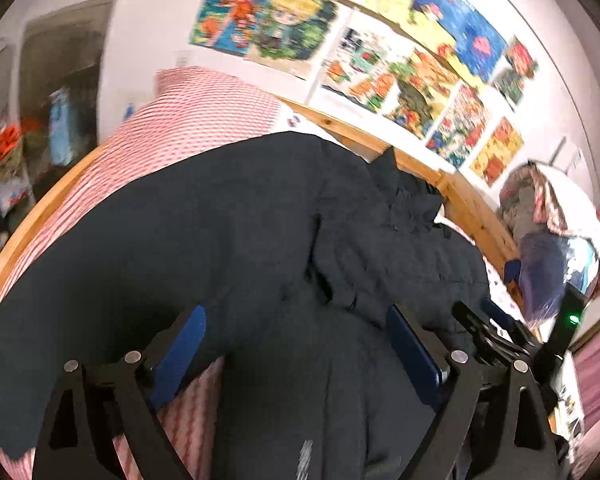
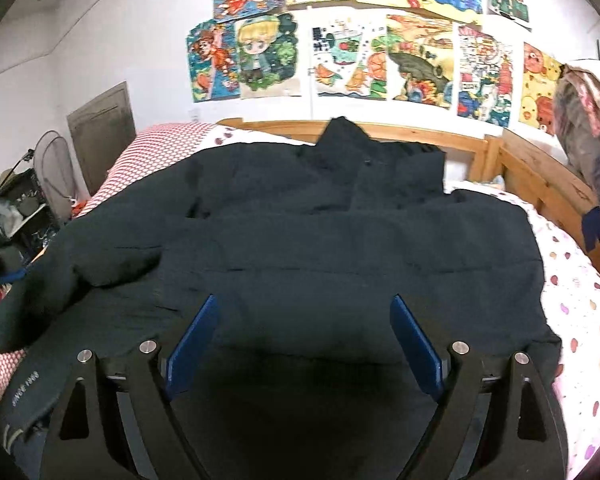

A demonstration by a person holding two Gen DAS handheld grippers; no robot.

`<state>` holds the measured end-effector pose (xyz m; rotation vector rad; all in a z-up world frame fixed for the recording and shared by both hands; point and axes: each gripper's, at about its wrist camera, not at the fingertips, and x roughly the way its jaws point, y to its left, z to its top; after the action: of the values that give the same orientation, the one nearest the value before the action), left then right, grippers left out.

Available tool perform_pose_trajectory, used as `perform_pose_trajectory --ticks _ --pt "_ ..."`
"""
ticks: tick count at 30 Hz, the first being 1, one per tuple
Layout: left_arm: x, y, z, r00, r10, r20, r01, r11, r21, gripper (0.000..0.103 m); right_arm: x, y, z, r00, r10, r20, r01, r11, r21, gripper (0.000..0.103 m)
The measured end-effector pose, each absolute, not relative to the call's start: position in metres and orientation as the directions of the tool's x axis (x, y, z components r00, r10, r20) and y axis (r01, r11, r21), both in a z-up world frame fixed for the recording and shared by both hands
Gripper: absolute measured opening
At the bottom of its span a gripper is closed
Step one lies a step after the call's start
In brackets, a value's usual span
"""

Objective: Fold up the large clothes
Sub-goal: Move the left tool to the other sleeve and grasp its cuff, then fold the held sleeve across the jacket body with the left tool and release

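Between jaws: dark jacket (image 2: pixel 300 240), spread flat on bed (image 2: pixel 580 300)
left gripper (image 1: pixel 296 344): spread, over jacket, nothing pinched
right gripper (image 2: pixel 304 332): spread, over jacket hem, nothing pinched

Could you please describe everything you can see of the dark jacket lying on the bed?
The dark jacket is a large, padded-looking, navy-black garment spread flat across the bed, collar toward the wooden headboard. One sleeve trails off the left edge. Its surface is creased. Both grippers hover over it with jaws open, holding nothing.
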<state>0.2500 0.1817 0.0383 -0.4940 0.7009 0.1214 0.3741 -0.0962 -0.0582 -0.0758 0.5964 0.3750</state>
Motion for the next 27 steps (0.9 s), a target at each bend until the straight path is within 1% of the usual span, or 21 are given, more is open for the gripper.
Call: perform_pose_trajectory --ticks 3,5,8,12,17,21,23,24,25,26,27 --pt "0.213 0.194 0.029 0.765 -0.06 -0.642 -0.325 0.823 -0.465 0.097 0.373 -0.081 -0.064 0.753 0.326 -0.572 -0.38 0.924 0.026 0.084" --pt "0.201 0.199 0.019 0.748 -0.07 -0.66 -0.369 0.783 -0.501 0.097 0.372 -0.07 -0.067 0.748 0.321 -0.581 -0.385 0.923 0.014 0.084" --pt "0.182 0.21 -0.002 0.748 -0.103 -0.655 -0.429 0.679 -0.596 0.097 0.374 -0.057 -0.068 0.747 0.316 -0.585 -0.391 0.92 -0.002 0.084" --pt "0.163 0.224 -0.029 0.764 -0.085 -0.639 -0.516 0.513 -0.686 0.097 0.377 -0.045 -0.067 0.749 0.323 -0.579 -0.402 0.916 -0.008 0.084" --pt "0.157 0.238 -0.058 0.778 -0.021 -0.628 -0.582 0.35 -0.734 0.097 0.39 -0.029 -0.074 0.745 0.302 -0.595 -0.402 0.915 -0.039 0.084" --pt "0.156 0.247 -0.063 0.787 0.058 -0.614 -0.6 0.299 -0.742 0.097 0.41 -0.019 -0.08 0.745 0.278 -0.606 -0.392 0.918 -0.06 0.084" --pt "0.156 0.25 -0.061 0.784 0.123 -0.608 -0.613 0.298 -0.731 0.095 0.418 -0.013 -0.082 0.738 0.276 -0.615 -0.397 0.916 -0.065 0.084" --pt "0.155 0.252 -0.059 0.779 0.153 -0.608 -0.623 0.304 -0.721 0.093 0.424 -0.008 -0.086 0.731 0.275 -0.624 -0.405 0.912 -0.073 0.084" --pt "0.156 0.252 -0.058 0.772 0.185 -0.608 -0.633 0.313 -0.708 0.085 0.429 -0.003 -0.089 0.723 0.277 -0.633 -0.415 0.906 -0.077 0.084" --pt "0.156 0.254 -0.059 0.766 0.203 -0.611 -0.641 0.321 -0.697 0.081 0.432 0.003 -0.091 0.713 0.282 -0.642 -0.427 0.901 -0.078 0.084" --pt "0.155 0.257 -0.06 0.761 0.215 -0.612 -0.647 0.328 -0.689 0.071 0.436 0.008 -0.095 0.699 0.287 -0.655 -0.44 0.894 -0.078 0.084"
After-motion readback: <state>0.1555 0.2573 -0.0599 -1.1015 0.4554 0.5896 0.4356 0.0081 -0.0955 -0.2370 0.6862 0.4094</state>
